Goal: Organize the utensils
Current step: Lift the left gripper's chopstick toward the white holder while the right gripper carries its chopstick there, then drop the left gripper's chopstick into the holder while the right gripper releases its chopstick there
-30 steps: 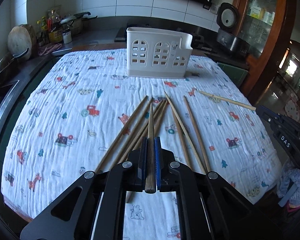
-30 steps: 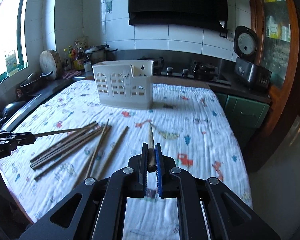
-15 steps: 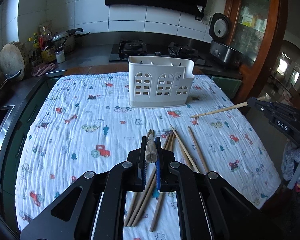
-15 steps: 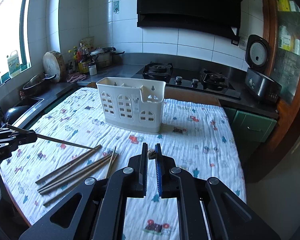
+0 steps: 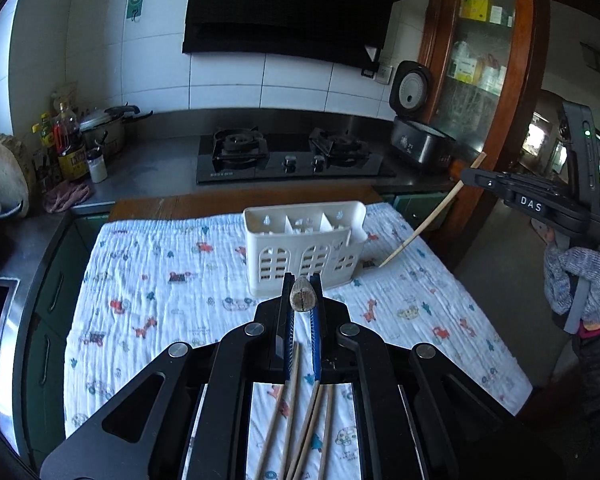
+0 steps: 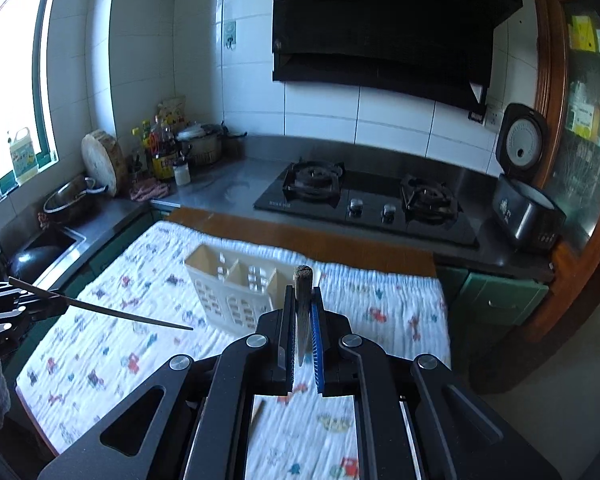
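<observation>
Two chopsticks are in the air — one pinched in each claw — and both have to end up in the white utensil caddy (image 5: 306, 246) standing on the cloth-covered table (image 5: 148, 280). In the left wrist view the left claw (image 5: 301, 300) is clamped on its chopstick (image 5: 301, 300), which shows almost end-on; the caddy sits just above the fingertips at frame centre, its open compartments facing up. The right claw (image 5: 466, 176), at the right edge of that frame, grips a pale chopstick (image 5: 424, 226) that slants down and left, its tip close to the caddy's right end. In the right wrist view the right claw (image 6: 301, 316) likewise shuts on a stick (image 6: 302, 300) seen end-on, with the caddy (image 6: 236, 292) just left of centre. Both claws pitch downward, high over the cloth. I judge each chopstick needs its long axis tipped toward vertical above a compartment before dropping in — the right one looks nearer. Several loose chopsticks (image 5: 296, 420) lie at the bottom of the left view.
</observation>
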Tool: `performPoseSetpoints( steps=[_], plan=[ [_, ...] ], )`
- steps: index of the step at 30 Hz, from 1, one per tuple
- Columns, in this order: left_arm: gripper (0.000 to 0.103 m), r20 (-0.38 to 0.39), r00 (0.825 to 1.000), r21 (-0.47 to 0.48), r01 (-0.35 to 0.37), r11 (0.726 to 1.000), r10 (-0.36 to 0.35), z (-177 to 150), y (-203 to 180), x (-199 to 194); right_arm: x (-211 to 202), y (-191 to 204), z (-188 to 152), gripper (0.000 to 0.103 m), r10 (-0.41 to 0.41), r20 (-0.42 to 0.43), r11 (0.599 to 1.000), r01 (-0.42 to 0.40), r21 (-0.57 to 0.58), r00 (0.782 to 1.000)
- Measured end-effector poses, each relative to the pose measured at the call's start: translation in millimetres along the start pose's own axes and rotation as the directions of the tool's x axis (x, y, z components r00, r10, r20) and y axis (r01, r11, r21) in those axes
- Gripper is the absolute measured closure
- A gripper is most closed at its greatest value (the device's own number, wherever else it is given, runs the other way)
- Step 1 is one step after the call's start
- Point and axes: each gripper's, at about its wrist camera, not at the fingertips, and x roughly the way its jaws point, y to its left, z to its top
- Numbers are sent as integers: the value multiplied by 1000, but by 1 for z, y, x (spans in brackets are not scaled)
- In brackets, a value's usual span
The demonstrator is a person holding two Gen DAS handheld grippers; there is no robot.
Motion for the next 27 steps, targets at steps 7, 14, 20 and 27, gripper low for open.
performPoseSetpoints(
  steps=[7, 14, 20, 27],
  plan=[
    [97, 20, 999, 9, -50, 999, 49, 54, 8, 17, 16, -2, 41, 96, -12, 44, 1000, 12, 10, 999],
    [97, -151, 987, -24, -53, 998, 49, 76, 27, 80, 56, -2, 41, 96, -20, -3, 1000, 20, 7, 1000],
    [97, -211, 976, -45, -66, 997, 55, 79, 36, 114, 81, 1, 28, 96, -6, -39, 1000, 6, 2, 999],
    [97, -240, 970, -50, -43, 998, 30, 70, 39, 137, 105, 5, 11, 96, -9, -81, 1000, 9, 0, 997]
  ],
)
